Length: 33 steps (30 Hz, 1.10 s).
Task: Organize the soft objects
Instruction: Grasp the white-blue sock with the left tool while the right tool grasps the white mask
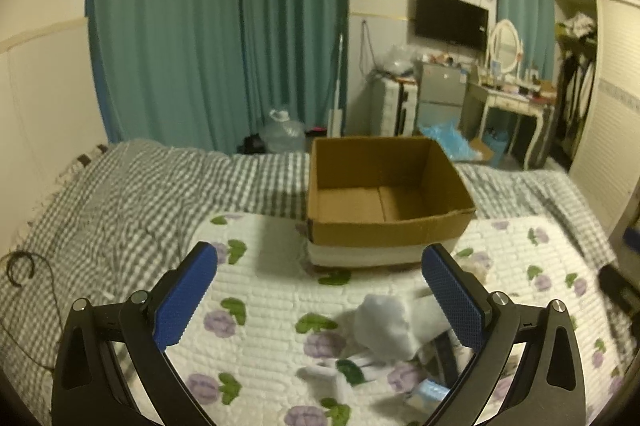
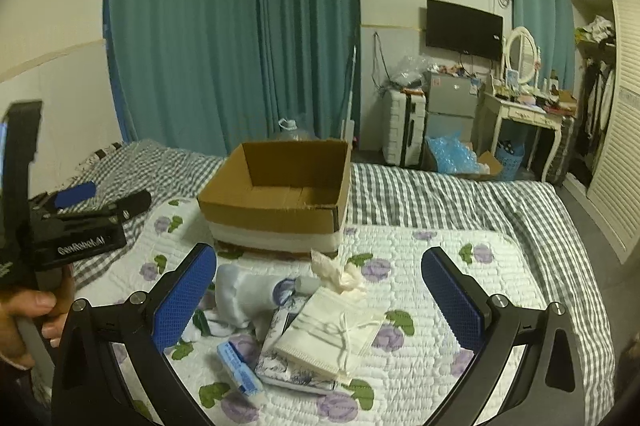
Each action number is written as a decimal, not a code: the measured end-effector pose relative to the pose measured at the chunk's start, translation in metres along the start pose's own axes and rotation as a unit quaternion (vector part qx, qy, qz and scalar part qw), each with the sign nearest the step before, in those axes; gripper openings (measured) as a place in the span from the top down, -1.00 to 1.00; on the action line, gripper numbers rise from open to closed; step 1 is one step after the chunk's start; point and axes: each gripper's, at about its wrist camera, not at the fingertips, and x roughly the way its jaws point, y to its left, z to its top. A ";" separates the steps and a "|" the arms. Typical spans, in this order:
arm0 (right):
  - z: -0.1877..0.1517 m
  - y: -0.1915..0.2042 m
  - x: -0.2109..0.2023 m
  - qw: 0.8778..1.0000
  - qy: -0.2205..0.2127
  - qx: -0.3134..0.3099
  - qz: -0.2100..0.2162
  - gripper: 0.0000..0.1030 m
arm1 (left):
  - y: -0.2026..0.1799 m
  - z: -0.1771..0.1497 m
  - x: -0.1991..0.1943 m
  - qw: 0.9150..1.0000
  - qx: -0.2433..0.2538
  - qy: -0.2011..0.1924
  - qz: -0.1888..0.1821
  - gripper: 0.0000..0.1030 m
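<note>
An empty brown cardboard box (image 1: 390, 200) (image 2: 280, 192) stands on the floral quilt (image 1: 272, 306) (image 2: 420, 306) on the bed. In front of it lies a pile: a white sock bundle (image 1: 386, 320) (image 2: 244, 294), a stack of white face masks (image 2: 332, 334), a crumpled cream glove (image 2: 340, 272), a floral tissue pack (image 2: 280, 370) and a small blue-white packet (image 2: 240, 370). My left gripper (image 1: 320, 300) is open, the pile low to its right. My right gripper (image 2: 320, 300) is open above the masks. The left gripper's body (image 2: 76, 226) shows at the far left, held by a hand (image 2: 28, 326).
A grey checked blanket (image 1: 132, 194) (image 2: 460, 202) covers the bed around the quilt. A black cable (image 1: 24, 266) lies at the left. Beyond the bed are teal curtains (image 1: 216, 26), a water jug (image 1: 286, 134), a suitcase (image 2: 402, 128), a small fridge (image 2: 450, 106) and a dressing table (image 2: 524, 114).
</note>
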 end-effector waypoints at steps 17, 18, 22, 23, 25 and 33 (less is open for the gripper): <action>-0.049 -0.022 0.061 0.996 0.088 -0.029 0.008 -1.00 | -0.042 -0.054 0.070 0.994 0.058 0.082 -0.042 -1.00; -0.054 -0.025 0.068 0.995 0.100 -0.026 0.011 -1.00 | -0.044 -0.055 0.072 0.993 0.059 0.088 -0.045 -1.00; -0.072 -0.037 0.089 0.992 0.128 -0.003 0.024 -1.00 | -0.051 -0.064 0.087 0.991 0.062 0.108 -0.056 -1.00; -0.075 -0.040 0.095 0.991 0.133 0.002 0.026 -1.00 | -0.055 -0.067 0.093 0.989 0.063 0.116 -0.061 -1.00; -0.081 -0.044 0.105 0.989 0.141 0.011 0.032 -1.00 | -0.059 -0.073 0.100 0.988 0.070 0.122 -0.059 -1.00; -0.099 -0.056 0.131 0.983 0.170 0.035 0.050 -1.00 | -0.074 -0.084 0.129 0.984 0.084 0.135 -0.081 -1.00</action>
